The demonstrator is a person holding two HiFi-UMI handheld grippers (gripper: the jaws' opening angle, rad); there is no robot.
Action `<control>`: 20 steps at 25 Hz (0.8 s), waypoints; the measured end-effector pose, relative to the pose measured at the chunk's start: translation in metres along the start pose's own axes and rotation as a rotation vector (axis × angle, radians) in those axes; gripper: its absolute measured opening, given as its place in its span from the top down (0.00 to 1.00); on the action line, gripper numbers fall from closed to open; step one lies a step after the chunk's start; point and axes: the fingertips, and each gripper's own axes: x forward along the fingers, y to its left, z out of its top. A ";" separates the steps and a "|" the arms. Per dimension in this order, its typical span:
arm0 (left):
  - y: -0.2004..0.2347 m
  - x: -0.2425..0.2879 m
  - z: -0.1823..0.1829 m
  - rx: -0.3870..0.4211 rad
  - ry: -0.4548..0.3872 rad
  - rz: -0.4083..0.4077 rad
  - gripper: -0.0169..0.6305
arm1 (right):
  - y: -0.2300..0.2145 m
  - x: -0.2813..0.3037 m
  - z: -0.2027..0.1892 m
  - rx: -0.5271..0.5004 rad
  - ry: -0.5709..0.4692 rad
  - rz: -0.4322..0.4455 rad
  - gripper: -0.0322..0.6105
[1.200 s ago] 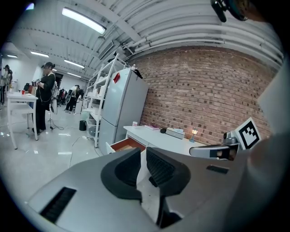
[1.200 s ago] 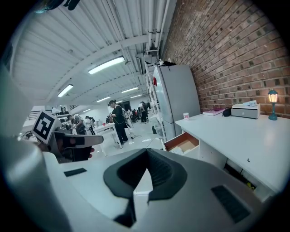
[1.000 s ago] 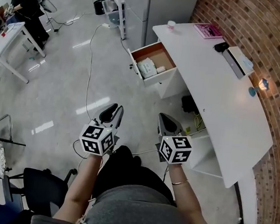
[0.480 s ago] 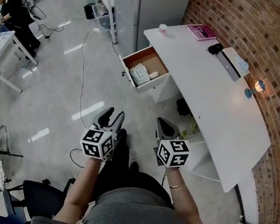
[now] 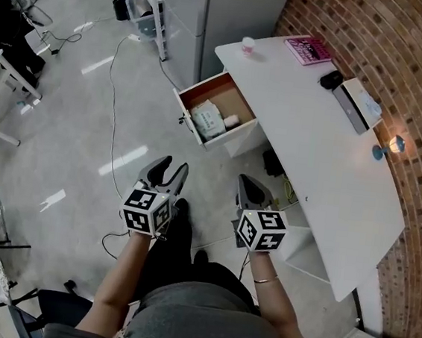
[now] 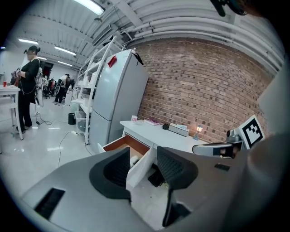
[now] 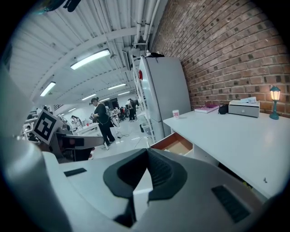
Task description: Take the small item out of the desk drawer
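Small item (image 5: pixel 232 120) lies in open drawer (image 5: pixel 222 96) at desk (image 5: pixel 317 153) edge. Left gripper (image 5: pixel 172 165) opening, empty. Right gripper (image 5: pixel 248 182) closed, empty. Both well apart from drawer.

No writing can be read; the cover print on the flat pink book (image 5: pixel 310 49) at the far end of the white table (image 5: pixel 330 177) is too small.

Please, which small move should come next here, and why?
Probably step closer and bring the left gripper toward the open white desk drawer with a brown inside. That gripper's jaws are opening with nothing between them, the right gripper is shut, and the small white item lies well beyond both.
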 end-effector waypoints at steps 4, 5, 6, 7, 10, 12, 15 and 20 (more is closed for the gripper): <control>0.026 0.031 0.016 0.002 0.024 -0.032 0.69 | -0.007 0.032 0.013 0.009 0.016 -0.044 0.94; 0.031 0.038 0.019 0.005 0.031 -0.041 0.69 | -0.008 0.039 0.016 0.012 0.017 -0.052 0.94; 0.037 0.046 0.022 0.008 0.037 -0.050 0.69 | -0.009 0.046 0.018 0.014 0.019 -0.059 0.94; 0.041 0.053 0.025 0.012 0.044 -0.059 0.69 | -0.010 0.052 0.019 0.016 0.021 -0.067 0.94; 0.053 0.073 0.034 0.033 0.068 -0.090 0.69 | -0.012 0.069 0.025 0.024 0.035 -0.094 0.94; 0.058 0.086 0.039 0.050 0.083 -0.114 0.69 | -0.014 0.078 0.029 0.028 0.043 -0.115 0.94; 0.066 0.103 0.042 0.065 0.108 -0.144 0.69 | -0.016 0.090 0.032 0.036 0.055 -0.149 0.94; 0.074 0.131 0.038 0.075 0.150 -0.171 0.69 | -0.025 0.103 0.025 0.055 0.082 -0.187 0.94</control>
